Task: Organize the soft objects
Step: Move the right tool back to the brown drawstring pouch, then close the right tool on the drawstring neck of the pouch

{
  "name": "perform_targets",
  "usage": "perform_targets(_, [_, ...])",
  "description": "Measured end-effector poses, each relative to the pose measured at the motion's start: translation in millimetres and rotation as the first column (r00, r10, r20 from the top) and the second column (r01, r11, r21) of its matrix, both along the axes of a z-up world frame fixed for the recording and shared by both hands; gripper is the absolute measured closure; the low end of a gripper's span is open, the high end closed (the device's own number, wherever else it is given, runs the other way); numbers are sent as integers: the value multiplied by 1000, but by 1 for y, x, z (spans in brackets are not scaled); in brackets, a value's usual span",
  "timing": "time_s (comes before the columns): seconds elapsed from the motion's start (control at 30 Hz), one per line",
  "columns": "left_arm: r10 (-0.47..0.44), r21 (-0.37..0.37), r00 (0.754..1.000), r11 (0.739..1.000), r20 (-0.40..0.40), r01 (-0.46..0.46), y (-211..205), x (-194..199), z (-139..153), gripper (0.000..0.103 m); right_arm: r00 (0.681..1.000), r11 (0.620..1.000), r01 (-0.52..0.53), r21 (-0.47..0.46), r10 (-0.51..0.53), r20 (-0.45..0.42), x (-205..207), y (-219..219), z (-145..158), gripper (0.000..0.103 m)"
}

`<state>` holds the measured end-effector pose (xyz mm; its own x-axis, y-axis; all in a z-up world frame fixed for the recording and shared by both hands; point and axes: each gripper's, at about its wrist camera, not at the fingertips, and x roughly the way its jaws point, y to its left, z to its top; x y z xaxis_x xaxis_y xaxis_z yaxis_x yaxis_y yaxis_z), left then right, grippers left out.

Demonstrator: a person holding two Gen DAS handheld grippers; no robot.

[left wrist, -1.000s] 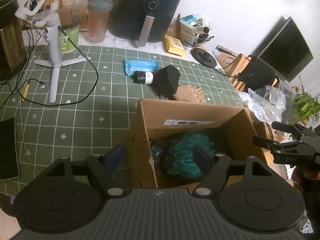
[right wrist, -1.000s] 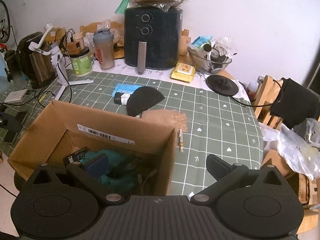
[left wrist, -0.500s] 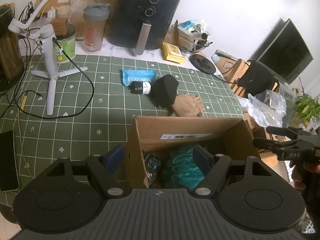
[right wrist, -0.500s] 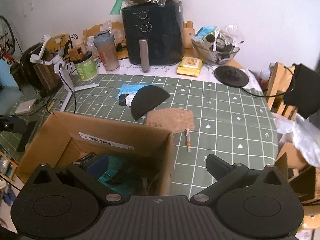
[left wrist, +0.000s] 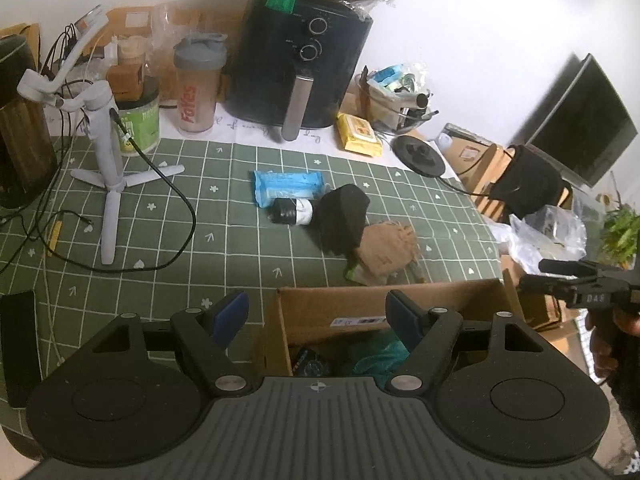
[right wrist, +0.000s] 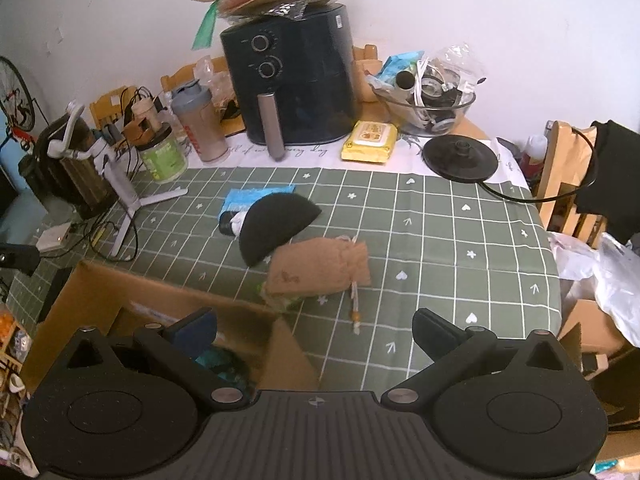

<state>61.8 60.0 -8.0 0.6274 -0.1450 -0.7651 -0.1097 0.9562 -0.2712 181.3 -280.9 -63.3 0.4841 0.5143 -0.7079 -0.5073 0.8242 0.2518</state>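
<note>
An open cardboard box [left wrist: 384, 304] sits at the near edge of the green checked table, with a teal mesh sponge [left wrist: 380, 354] inside; the box also shows in the right wrist view [right wrist: 120, 292]. Beyond it lie a brown cloth pouch [right wrist: 320, 266], a black half-round sponge [right wrist: 276, 220], a blue wipes pack [left wrist: 288, 186] and a small black-and-white bottle [left wrist: 292, 212]. My left gripper [left wrist: 316, 312] is open and empty above the box's near side. My right gripper [right wrist: 316, 330] is open and empty over the box's right corner; it also shows in the left wrist view [left wrist: 576, 276].
A black air fryer [right wrist: 296, 92], a shaker bottle [left wrist: 198, 84], a green jar [right wrist: 162, 156], yellow wipes [right wrist: 370, 142], a glass bowl of clutter [right wrist: 428, 104] and a kettle base [right wrist: 460, 156] line the back. A white tripod [left wrist: 108, 160] with cables stands left. A phone [left wrist: 18, 344] lies near left.
Both grippers have pulled back and tilted up, so the box sits lower in each view and more of the table shows. Both stay open and empty.
</note>
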Motion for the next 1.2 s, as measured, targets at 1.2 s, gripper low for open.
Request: perform_targets(1.2, [187,62,982,981,-22,-185,-3,0,-1,18,976,980,-195,-37,190,-104,147,73,-129,25])
